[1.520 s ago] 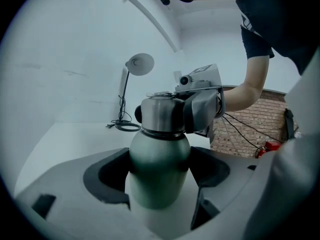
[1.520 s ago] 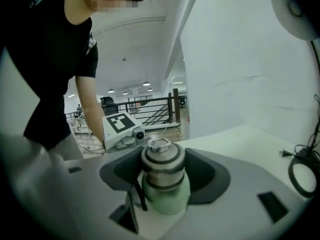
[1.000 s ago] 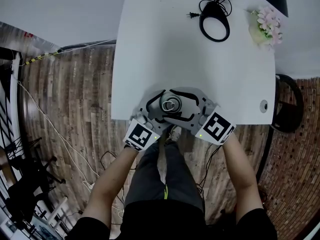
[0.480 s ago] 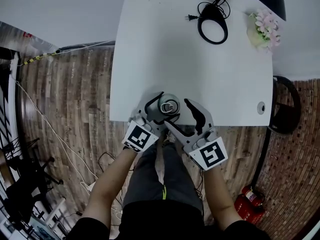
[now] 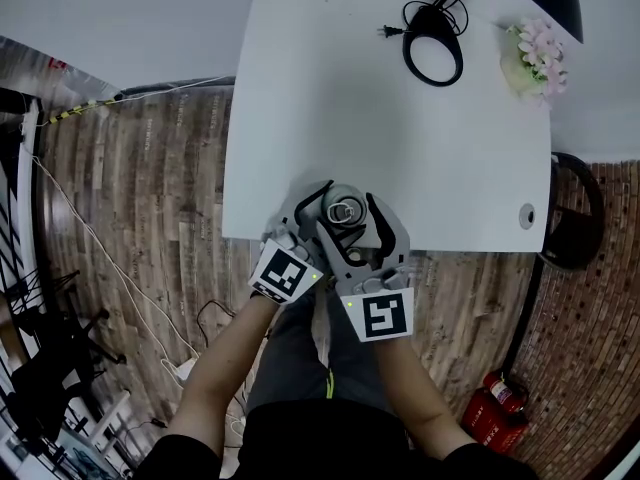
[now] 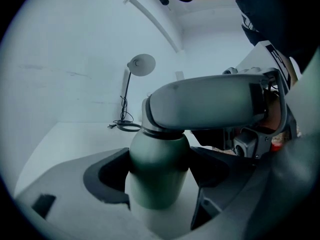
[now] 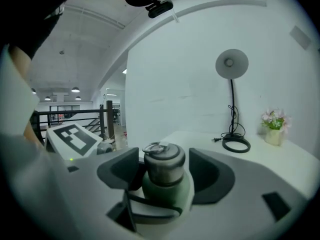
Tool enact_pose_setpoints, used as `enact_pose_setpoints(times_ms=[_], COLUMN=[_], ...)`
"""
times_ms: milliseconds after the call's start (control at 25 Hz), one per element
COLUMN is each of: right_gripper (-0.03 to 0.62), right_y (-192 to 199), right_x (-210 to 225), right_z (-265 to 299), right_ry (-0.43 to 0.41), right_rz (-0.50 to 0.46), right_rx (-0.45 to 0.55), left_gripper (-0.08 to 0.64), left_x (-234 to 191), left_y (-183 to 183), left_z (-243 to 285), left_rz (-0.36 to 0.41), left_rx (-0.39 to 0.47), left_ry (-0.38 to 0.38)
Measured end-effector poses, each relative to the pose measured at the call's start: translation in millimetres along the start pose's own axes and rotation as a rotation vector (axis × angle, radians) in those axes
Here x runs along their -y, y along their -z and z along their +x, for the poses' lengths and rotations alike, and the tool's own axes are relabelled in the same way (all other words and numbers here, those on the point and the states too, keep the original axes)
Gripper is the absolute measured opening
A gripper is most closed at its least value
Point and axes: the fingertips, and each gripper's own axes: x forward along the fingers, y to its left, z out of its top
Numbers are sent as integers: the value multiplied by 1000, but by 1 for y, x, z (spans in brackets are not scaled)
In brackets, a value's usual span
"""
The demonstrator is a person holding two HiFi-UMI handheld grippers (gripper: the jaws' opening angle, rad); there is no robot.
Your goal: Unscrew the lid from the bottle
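At the table [image 5: 340, 98] edge, left gripper [image 6: 159, 176] clamps bottle [image 7: 167, 190]; right gripper [image 7: 164, 174], released, straddles lid [image 5: 345, 210].

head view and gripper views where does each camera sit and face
Head view: on the head, steeply down at the table; forearms, legs show.
Left gripper view: on left tongs, facing the bottle; dark clothing above.
Right gripper view: on right tongs, facing the lid; dark clothing left.
Both gripper views share the lamp.
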Motion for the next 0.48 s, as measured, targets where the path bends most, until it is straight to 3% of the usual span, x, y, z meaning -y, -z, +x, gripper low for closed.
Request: enact_pose_setpoints(times_ms=[240,480], right_gripper=[268,267], right_y=[2,3], right_x=[0,1], right_z=[5,6], right_ry=[-12,-67], right_rz=[-12,-38], right_rx=[-14,-13], left_gripper=[362,362], left_x=[1,1], left_y=[0,1], left_z=[-2,0], left_rz=[0,5], left_rx=[0,-1], left_ry=[1,-4])
